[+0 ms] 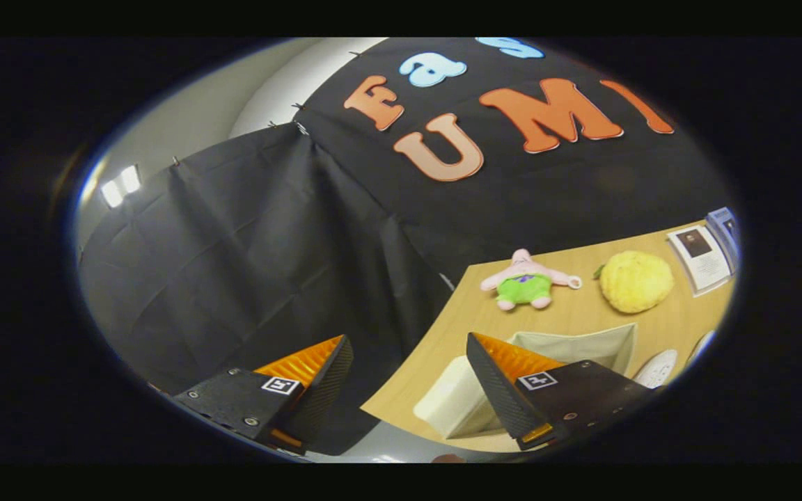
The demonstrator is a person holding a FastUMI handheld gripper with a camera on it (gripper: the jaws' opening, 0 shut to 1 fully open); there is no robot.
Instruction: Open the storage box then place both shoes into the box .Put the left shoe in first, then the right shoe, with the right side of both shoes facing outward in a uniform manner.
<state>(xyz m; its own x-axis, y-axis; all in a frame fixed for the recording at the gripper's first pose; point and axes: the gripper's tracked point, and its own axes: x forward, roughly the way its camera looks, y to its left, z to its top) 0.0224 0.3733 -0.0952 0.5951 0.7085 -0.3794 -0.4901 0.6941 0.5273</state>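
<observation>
1. Behind the right finger, on the wooden table (pixel 575 316), sits the storage box (pixel 582 348): part hidden by that finger, its far side showing just beyond the fingertip.
2. Gripper (pixel 408 348) is spread wide, nothing between the 2 fingers; left finger hangs off the table edge w/ black cloth behind it, right finger is over the table.
3. Box looks: pale beige fabric, soft walls, top open so the inner wall shows. A whitish block (pixel 453 407), maybe its lid or front flap (can't tell which), lies just beside the right finger on the inner side, near the table's edge.
4. White shoe (pixel 657 367) lies just right of the box, only partly seen, grey sole pattern visible.
5. Beyond the box: pink star plush w/ green shorts (pixel 526 282), yellow round plush (pixel 634 280) beside it, apart from the box.
6. Far right corner: white card w/ photo (pixel 700 257).
</observation>
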